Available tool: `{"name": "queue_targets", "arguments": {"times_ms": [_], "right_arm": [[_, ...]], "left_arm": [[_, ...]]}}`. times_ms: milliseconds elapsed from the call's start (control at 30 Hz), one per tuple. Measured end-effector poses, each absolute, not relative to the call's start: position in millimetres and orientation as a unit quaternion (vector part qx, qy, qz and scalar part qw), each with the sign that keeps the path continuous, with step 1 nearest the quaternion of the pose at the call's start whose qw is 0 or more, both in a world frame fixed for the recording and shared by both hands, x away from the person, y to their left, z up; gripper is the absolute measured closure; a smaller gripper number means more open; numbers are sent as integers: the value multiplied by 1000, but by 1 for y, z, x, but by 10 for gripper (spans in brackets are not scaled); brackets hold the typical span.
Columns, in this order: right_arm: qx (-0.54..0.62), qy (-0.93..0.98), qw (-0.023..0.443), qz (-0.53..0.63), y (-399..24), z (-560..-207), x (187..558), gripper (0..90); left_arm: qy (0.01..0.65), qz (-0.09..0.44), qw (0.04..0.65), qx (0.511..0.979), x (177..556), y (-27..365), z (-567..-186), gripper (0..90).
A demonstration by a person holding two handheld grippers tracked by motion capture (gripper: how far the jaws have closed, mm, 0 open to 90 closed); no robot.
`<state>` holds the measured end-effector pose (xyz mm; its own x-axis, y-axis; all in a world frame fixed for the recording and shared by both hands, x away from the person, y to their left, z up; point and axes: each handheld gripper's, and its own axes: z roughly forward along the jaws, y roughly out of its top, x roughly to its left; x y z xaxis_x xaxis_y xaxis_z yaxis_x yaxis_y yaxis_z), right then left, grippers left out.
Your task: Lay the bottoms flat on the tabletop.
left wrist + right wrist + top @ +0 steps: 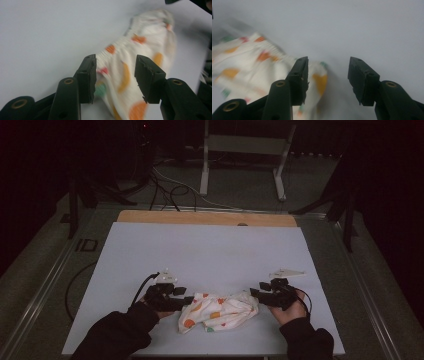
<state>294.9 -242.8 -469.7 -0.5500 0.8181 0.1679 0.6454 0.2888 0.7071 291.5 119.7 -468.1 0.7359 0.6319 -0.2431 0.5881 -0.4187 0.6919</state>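
Note:
A white cloth [217, 312] with orange, yellow and green spots lies crumpled on the white tabletop [200, 250], near its front edge. My left gripper [186, 301] is at the cloth's left end. In the left gripper view its jaws [116, 75] stand apart, with the cloth [150, 45] running between them and the pads not pressing on it. My right gripper [254, 292] is at the cloth's right end. In the right gripper view it [328, 77] is open, with a corner of the cloth [249, 67] beside the left jaw and bare table between the pads.
A wooden strip [205, 217] runs along the table's far edge. Beyond it, cables [165, 190] and a white metal frame [245, 155] stand on the dark floor. A person's dark sleeves [117, 335] come in from the bottom.

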Motion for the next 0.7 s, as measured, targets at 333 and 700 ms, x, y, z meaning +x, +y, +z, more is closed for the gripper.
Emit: {"name": "queue_targets", "arguments": {"times_ms": [333,700], "right_arm": [[457,833,67,304,-217,-506,307,628],[426,848,103,297,-212,-501,295,881]], "left_arm": [[369,19,340,865,303,97,-504,535],[346,49,341,873,295,93,-511,893]]}}
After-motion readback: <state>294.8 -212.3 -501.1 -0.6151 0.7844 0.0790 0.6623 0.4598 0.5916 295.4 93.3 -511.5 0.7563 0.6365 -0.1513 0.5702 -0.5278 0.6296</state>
